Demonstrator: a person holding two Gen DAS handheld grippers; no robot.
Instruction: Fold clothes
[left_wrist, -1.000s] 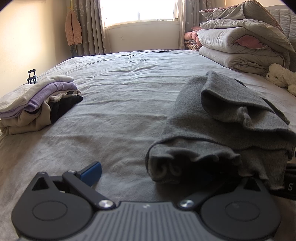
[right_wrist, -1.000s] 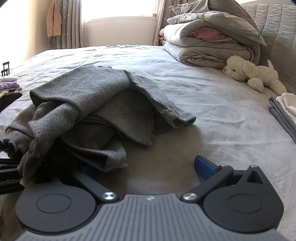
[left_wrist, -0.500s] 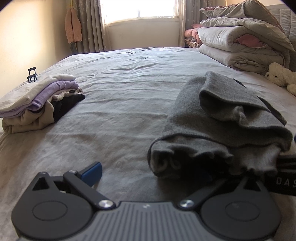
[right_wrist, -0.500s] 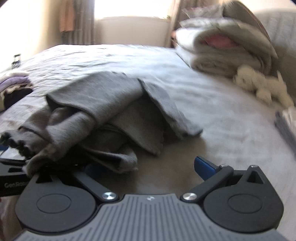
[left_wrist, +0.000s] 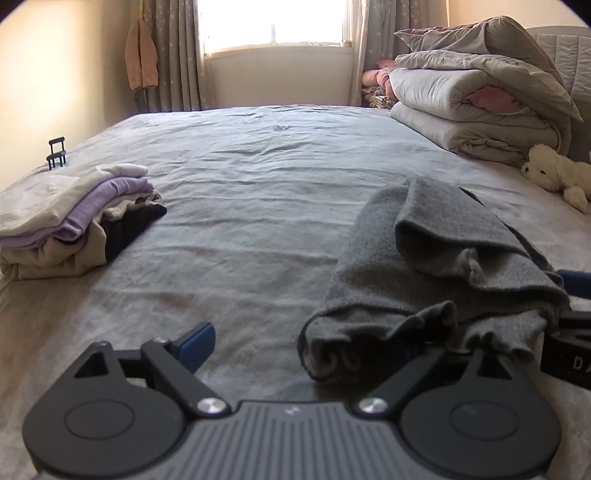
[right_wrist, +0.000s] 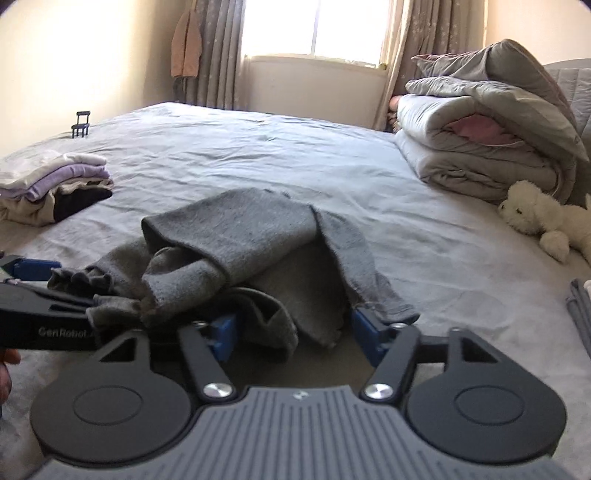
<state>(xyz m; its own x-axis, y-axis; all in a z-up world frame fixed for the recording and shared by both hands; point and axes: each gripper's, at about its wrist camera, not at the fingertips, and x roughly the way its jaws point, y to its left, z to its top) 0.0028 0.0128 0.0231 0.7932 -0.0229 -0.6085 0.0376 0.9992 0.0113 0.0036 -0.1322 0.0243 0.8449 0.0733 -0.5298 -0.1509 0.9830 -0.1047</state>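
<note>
A crumpled grey knitted garment (right_wrist: 236, 254) lies bunched on the wrinkled pale grey bed sheet (left_wrist: 258, 192), in the near middle of the bed. In the right wrist view it sits at about 11 o'clock from the camera, with one loose flap trailing down toward 1 o'clock. In the left wrist view the same garment (left_wrist: 436, 266) fills the 2 o'clock area.

The right gripper (right_wrist: 291, 332) stands wide, its two blue-tipped fingers (right_wrist: 369, 332) spread on either side of the garment's near folds; cloth lies between them, but the jaws are not closed on it.

The left gripper (left_wrist: 314, 347) shows one blue fingertip at 10 o'clock, bare over the sheet, while its other finger is hidden under the garment's ruffled hem, so the spread looks wide. In the right wrist view its black body enters from 9 o'clock with the hem draped over it.

A stack of folded clothes in cream, lilac and black (left_wrist: 77, 221) rests at 10 o'clock, well apart from the garment. Folded grey quilts (left_wrist: 480, 110) are piled at 1 o'clock, with a white plush toy (right_wrist: 543, 218) just beside them.
</note>
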